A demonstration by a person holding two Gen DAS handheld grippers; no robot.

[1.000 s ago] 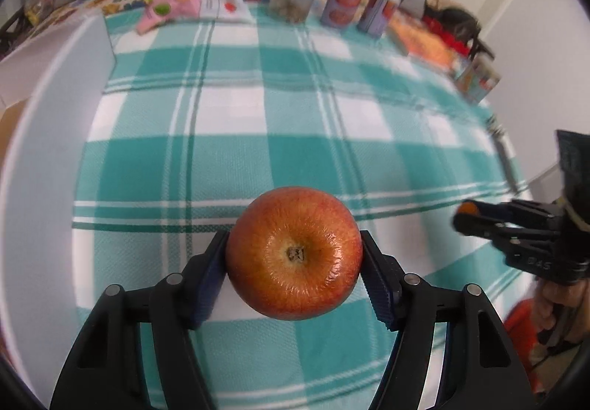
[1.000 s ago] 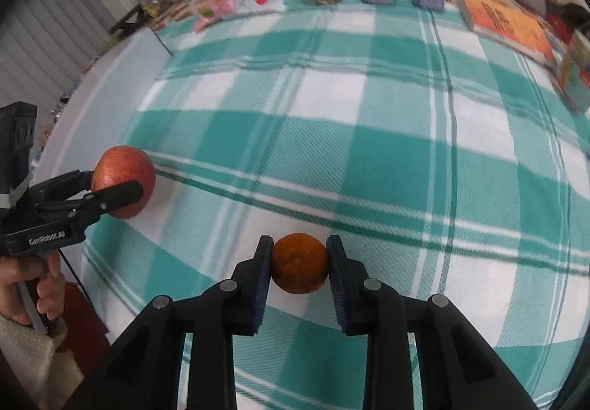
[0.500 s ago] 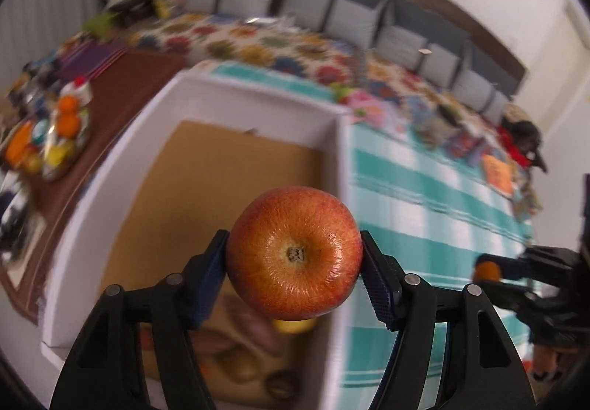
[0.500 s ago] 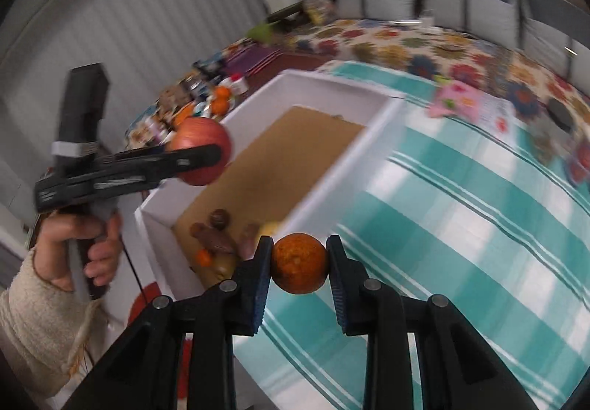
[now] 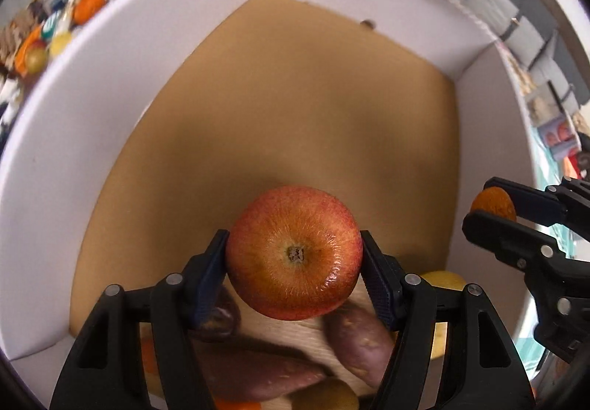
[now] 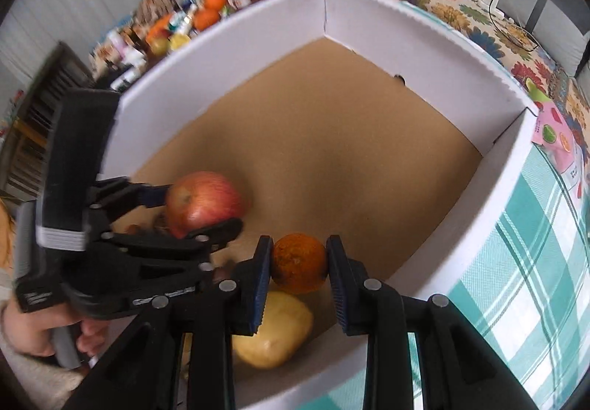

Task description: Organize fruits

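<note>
Left claw (image 5: 294,264) is pinching a red apple (image 5: 294,253), pads pressed on both sides, hanging over the brown floor of a white cardboard box (image 5: 92,85). Right claw (image 6: 299,264) is clamped on a small orange (image 6: 299,262) just inside the box's near wall. Below them, around 6 o'clock, sit purple sweet potatoes (image 5: 357,340) and a yellow fruit (image 6: 274,327). No readable writing; the print on the left tool's body is too blurred. Only the right view shows the hand (image 6: 40,332) on the left tool, the teal checked cloth (image 6: 534,262) at 3 o'clock and the pink fruit-print card (image 6: 553,131). The cluttered desk (image 6: 177,23) is at 11 o'clock.
</note>
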